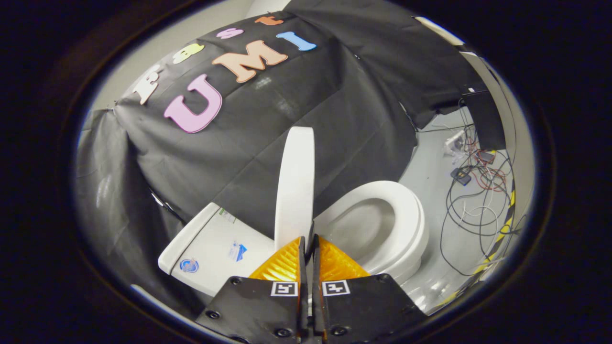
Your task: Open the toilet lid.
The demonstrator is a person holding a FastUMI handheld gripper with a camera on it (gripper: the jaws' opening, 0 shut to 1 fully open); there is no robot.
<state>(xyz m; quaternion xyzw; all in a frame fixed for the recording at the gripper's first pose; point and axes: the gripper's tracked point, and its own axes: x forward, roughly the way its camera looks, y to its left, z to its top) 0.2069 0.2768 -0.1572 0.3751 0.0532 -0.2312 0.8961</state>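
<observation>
The white toilet lid [295, 186] stands raised, nearly upright and seen almost edge-on, between the tank [210, 243] and the seat ring [406, 215]. The open bowl [363, 229] shows to its right. My gripper [309, 237] has its two orange fingers [283, 265] closed to a thin slit. The lid's near rim runs down into that slit at the fingertips, so the fingers pinch its edge. The lid's lower end is hidden behind the left finger.
Black cloth hangs as a wall behind the toilet. On the grey floor beyond the seat lie tangled cables [478, 191] and small boxes [461, 176], with yellow-black tape [507, 224] along the edge.
</observation>
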